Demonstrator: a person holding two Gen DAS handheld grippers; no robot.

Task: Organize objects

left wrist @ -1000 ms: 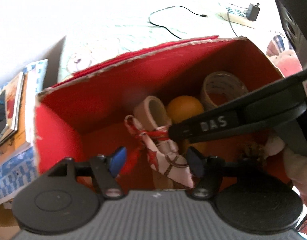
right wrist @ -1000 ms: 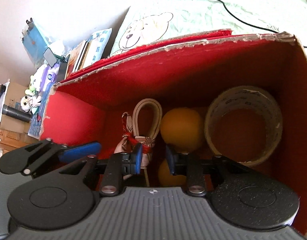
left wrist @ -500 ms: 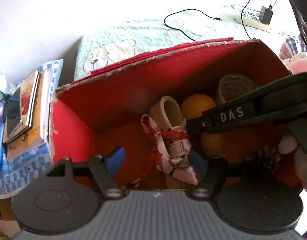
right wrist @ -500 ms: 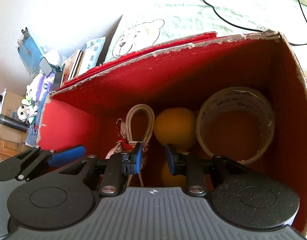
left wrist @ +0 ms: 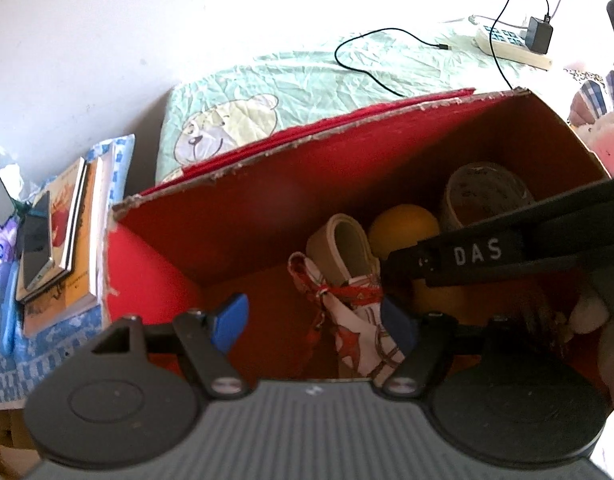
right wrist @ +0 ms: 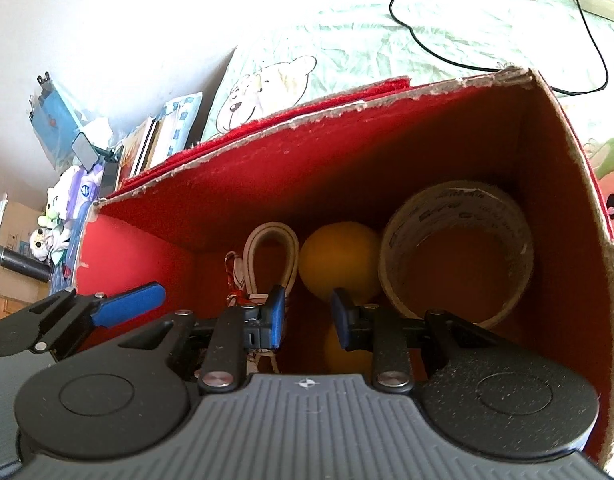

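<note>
Both wrist views look down into the open red cardboard box [right wrist: 427,152] with ragged torn rims, standing on a bed under a pale green sheet printed with a cartoon bear [left wrist: 227,128].

Contents along the box's far wall, left to right: a folded cream strap loop [right wrist: 273,256] with a red-and-white patterned cloth pouch tied with red cord [left wrist: 359,320] in front of it; an orange ball [right wrist: 339,256]; a large roll of clear packing tape [right wrist: 459,248] in the far right corner. A second orange round object [right wrist: 343,354] lies nearer, partly hidden behind the right jaws.

Left gripper [left wrist: 313,322]: blue-padded jaws spread wide, nothing between them, above the box's left half, which is bare. Right gripper [right wrist: 307,320]: jaws parted by a narrow gap, nothing pinched, over the middle of the box.

Progress (judgement): several items are already boxed and both grippers are empty, so a placement looks complete. What remains cannot be settled; a pink plush toy [left wrist: 607,140] lies just outside the box's right rim and may be a candidate.

Writing: "DAS" in white on the right gripper's black arm, seen in the left view. Print on the tape roll is too small to read. A book stack [left wrist: 67,240] sits off the bed's left edge; titles illegible.
</note>
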